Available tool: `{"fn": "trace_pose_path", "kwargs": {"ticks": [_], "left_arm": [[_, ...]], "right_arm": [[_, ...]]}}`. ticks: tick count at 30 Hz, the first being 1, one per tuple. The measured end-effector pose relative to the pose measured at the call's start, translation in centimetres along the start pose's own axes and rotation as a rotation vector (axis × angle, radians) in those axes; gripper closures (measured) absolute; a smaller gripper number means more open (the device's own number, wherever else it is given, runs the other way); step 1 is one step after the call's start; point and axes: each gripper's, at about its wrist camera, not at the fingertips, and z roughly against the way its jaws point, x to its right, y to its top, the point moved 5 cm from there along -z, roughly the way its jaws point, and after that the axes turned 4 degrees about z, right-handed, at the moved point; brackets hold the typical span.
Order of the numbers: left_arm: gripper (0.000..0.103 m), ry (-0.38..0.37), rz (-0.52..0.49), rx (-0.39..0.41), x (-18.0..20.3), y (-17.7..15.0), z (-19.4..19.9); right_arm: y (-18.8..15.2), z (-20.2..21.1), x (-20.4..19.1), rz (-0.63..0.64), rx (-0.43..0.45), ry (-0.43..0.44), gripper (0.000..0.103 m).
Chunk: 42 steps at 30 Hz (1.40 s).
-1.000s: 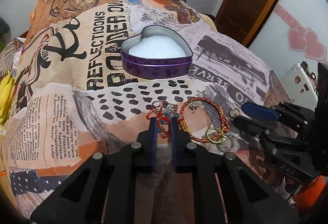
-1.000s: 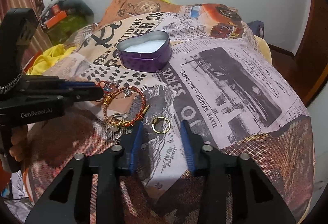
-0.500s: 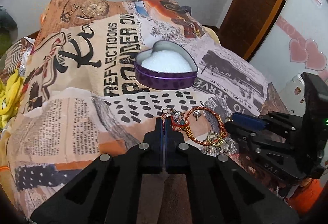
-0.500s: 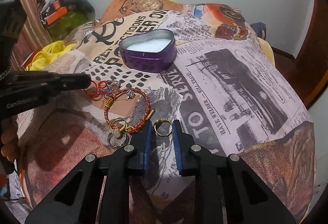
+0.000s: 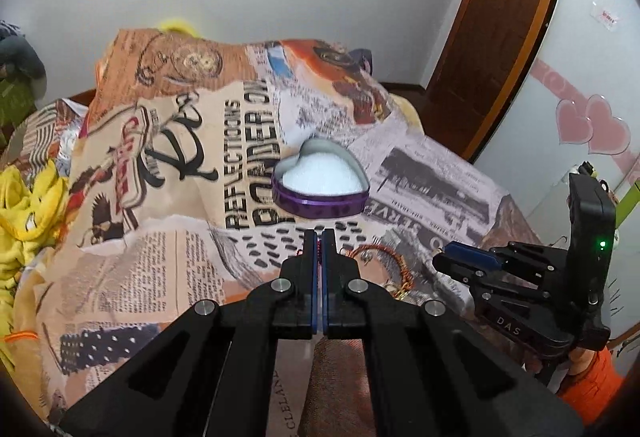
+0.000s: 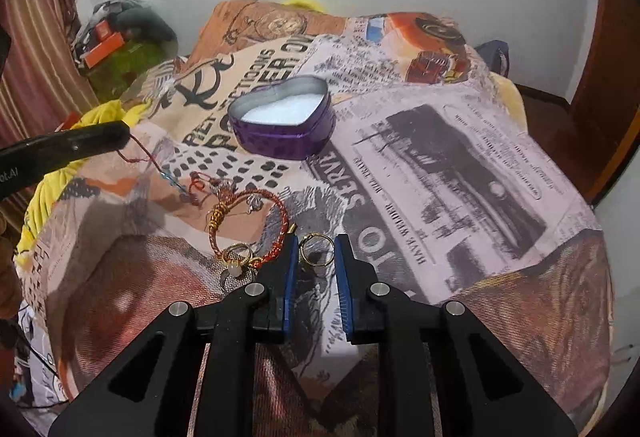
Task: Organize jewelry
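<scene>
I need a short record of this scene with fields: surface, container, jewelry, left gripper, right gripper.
surface: printed blanket
container: purple heart tin, open, white padding inside, no jewelry visible in it
jewelry on blanket: red-orange bracelet, gold rings cluster, gold ring
left gripper: shut on red thread necklace, one end lifted, other end on blanket
right gripper: fingers either side of the gold ring, just been closing, contact not clear

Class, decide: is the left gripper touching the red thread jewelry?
Touching. Right wrist view shows the red thread jewelry running taut out of the left gripper's closed tips.
</scene>
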Motion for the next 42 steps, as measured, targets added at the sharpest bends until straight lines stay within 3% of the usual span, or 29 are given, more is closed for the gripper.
{"fn": "trace_pose_path", "kwargs": {"ticks": [19, 32, 42], "left_arm": [[0.103, 0.045, -0.031, 0.180, 1.4, 4.2, 5.2], [0.103, 0.041, -0.050, 0.233, 2.6, 7.1, 4.5], [0.103, 0.017, -0.053, 0.230, 2.5, 9.3, 2.4]], "right_arm": [[4.1, 4.1, -0.1, 0.019, 0.139, -0.025, 0.087], [6.3, 3.5, 0.1, 0.034, 0.178, -0.012, 0.087], [7.8, 2.4, 0.8, 0.038, 0.182, -0.016, 0.087]]}}
